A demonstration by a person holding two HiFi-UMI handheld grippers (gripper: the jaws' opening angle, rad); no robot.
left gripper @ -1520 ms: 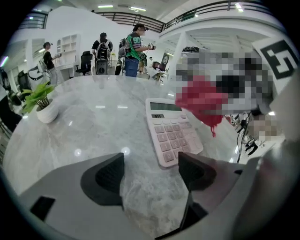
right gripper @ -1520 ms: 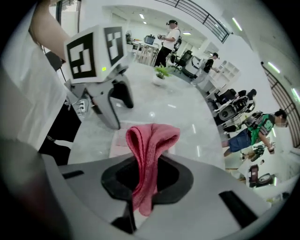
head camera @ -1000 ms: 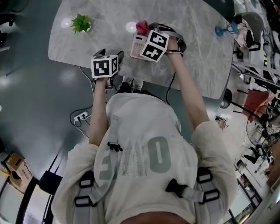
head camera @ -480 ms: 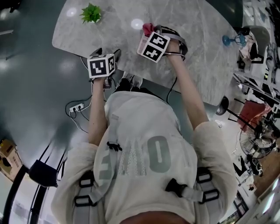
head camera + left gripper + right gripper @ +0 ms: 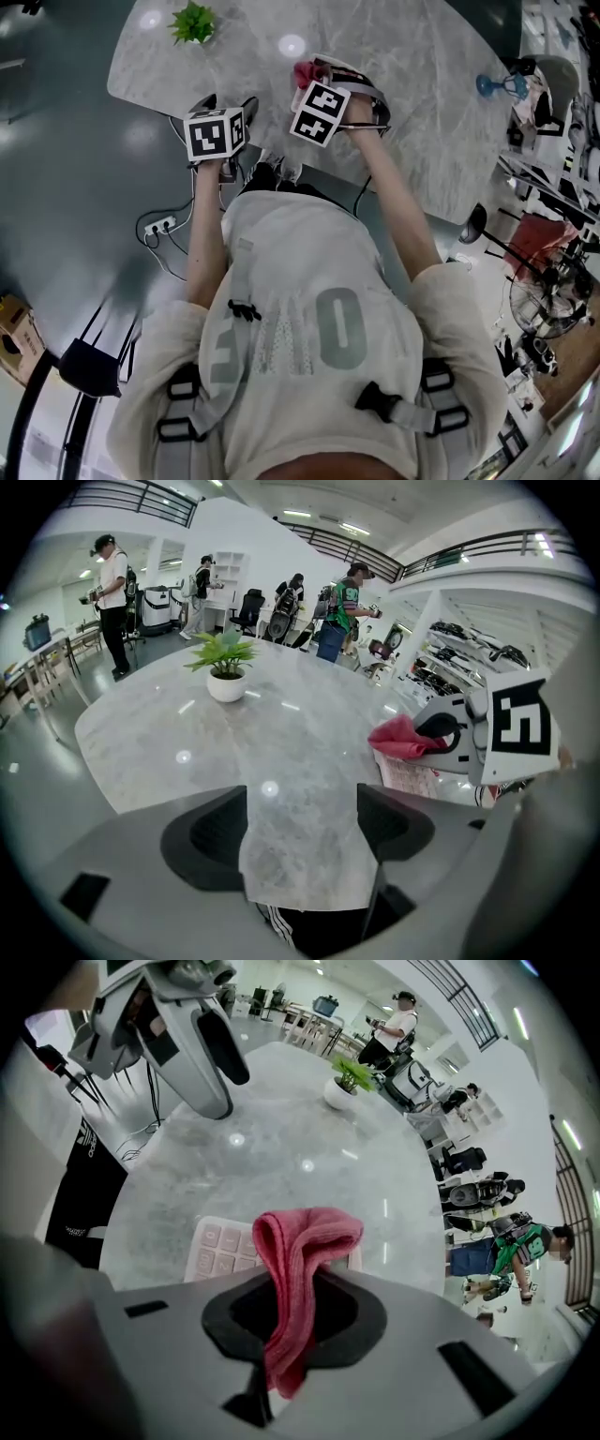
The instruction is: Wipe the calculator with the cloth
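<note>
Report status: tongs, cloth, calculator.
Right tongs shut on red cloth, at calculator. Left tongs open, empty. Nothing in the way.

Cream short-sleeved T-shirt (image 5: 281,281) (large grey lettering), grey harness straps (image 5: 417,415) with black buckles (image 5: 375,403); grey left claw (image 5: 300,827) and right claw (image 5: 291,1314) bear black-and-white marker cubes (image 5: 217,134).

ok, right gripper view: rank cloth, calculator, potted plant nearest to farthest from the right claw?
1. cloth: clamped in the right claw.
2. calculator: just beyond, lower left.
3. potted plant: far across the table, upper centre.
</note>
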